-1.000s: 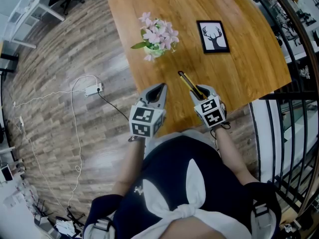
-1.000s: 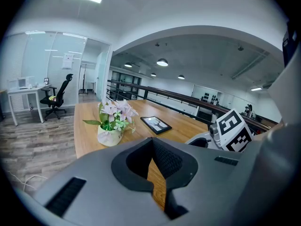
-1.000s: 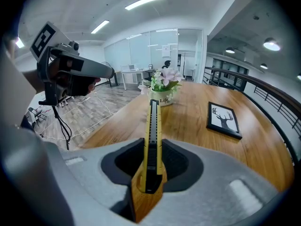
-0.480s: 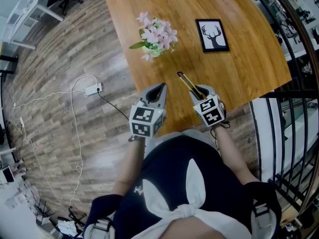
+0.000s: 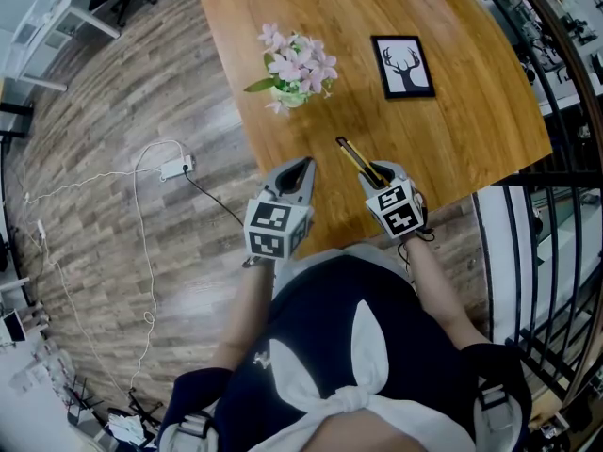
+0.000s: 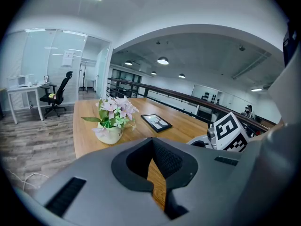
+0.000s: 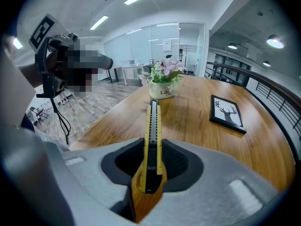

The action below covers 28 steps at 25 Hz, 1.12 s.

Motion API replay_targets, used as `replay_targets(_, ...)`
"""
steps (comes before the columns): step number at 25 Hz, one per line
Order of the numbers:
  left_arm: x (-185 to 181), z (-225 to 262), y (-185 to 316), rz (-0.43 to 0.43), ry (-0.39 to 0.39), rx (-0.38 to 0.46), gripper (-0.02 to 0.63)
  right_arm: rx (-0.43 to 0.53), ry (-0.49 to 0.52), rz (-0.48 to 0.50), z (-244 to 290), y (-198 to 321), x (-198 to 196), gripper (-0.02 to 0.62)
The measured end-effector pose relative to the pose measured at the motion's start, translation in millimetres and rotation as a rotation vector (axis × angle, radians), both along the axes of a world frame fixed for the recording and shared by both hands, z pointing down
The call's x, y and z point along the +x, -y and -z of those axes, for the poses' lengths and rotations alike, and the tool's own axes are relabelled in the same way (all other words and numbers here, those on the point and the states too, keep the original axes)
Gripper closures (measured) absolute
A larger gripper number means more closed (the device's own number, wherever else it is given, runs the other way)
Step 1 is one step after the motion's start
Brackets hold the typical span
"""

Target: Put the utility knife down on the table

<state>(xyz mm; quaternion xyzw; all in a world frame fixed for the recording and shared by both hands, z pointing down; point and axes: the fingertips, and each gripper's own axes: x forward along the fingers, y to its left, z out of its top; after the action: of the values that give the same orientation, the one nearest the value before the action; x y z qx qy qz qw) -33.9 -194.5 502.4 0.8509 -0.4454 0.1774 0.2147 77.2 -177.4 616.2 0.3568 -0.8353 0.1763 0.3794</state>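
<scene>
The utility knife (image 5: 350, 154) is yellow and black, and my right gripper (image 5: 373, 171) is shut on its rear end. Its front sticks out over the wooden table (image 5: 452, 130), pointing toward the flower pot. In the right gripper view the knife (image 7: 153, 121) stands on edge between the pads of the right gripper (image 7: 151, 147), above the table (image 7: 197, 117). I cannot tell whether its tip touches the wood. My left gripper (image 5: 305, 165) hangs beside it over the table's near edge, shut and empty. The left gripper (image 6: 151, 140) shows only wood behind its tips.
A white pot of pink flowers (image 5: 294, 69) stands on the table's left part, and a framed deer picture (image 5: 403, 66) lies to its right. A power strip with cables (image 5: 175, 169) lies on the floor at left. A black railing (image 5: 556, 234) runs along the right.
</scene>
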Motion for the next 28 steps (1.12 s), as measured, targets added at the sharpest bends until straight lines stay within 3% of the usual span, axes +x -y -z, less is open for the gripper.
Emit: replay_targets(28,-6.4,-9.5,-0.2,0.007,0.014,-0.036,0.590,-0.032,-0.057,0.049,-24.3,1.4,-1.5,0.482)
